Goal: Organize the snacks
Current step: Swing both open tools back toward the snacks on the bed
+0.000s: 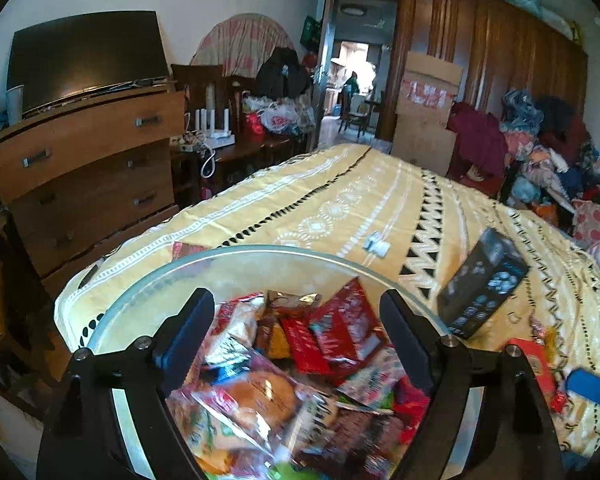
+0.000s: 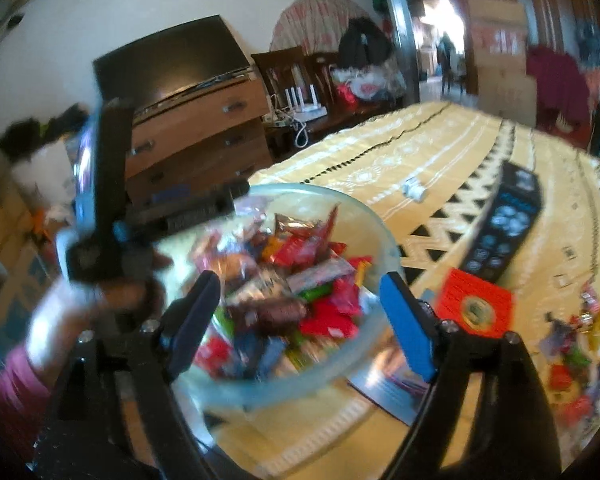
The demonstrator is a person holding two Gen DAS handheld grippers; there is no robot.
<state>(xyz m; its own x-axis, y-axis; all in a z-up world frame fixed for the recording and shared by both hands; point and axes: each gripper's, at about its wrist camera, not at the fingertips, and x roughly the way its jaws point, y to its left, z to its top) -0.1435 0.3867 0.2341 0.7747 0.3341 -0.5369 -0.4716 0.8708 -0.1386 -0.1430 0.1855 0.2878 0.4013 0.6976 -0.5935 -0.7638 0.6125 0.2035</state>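
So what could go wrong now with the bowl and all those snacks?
1. The glass bowl sits close to the corner of the bed, so a bump could tip it off.
2. The snacks are piled high in the bowl, so more might spill.
3. Both the left hand-held gripper and the right hand-held gripper are open right by the bowl and could knock its rim.

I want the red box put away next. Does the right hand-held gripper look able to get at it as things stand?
Probably yes. The right hand-held gripper is open and empty, and the red box lies uncovered on the bedspread just beside the bowl.
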